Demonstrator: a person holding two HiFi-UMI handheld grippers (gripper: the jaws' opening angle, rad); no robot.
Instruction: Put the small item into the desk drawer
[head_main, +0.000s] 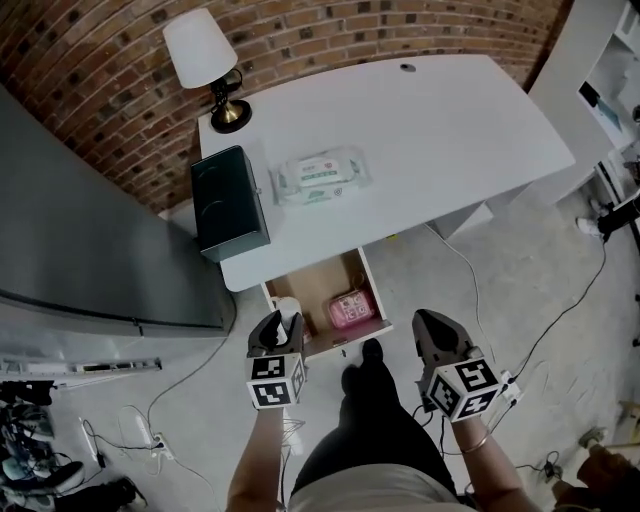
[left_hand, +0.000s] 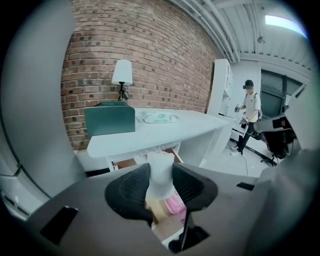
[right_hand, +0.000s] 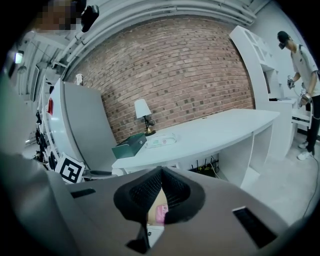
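My left gripper (head_main: 281, 323) is shut on a small white item (head_main: 289, 310), which stands upright between the dark ribbed pads (left_hand: 129, 190) in the left gripper view. It hovers over the left front of the open desk drawer (head_main: 322, 288), whose wooden bottom holds a pink packet (head_main: 351, 309). The white item (left_hand: 161, 176) hides part of the drawer; the pink packet (left_hand: 176, 205) shows below it. My right gripper (head_main: 433, 323) hangs to the right of the drawer, shut with nothing in it. Its pads meet at the tips (right_hand: 160, 175).
On the white desk (head_main: 440, 130) sit a dark green box (head_main: 229, 203), a pack of wipes (head_main: 322, 174) and a lamp (head_main: 206, 58). A grey cabinet (head_main: 70, 250) stands at the left. Cables (head_main: 470, 285) lie on the floor. My shoe (head_main: 372, 351) is by the drawer front.
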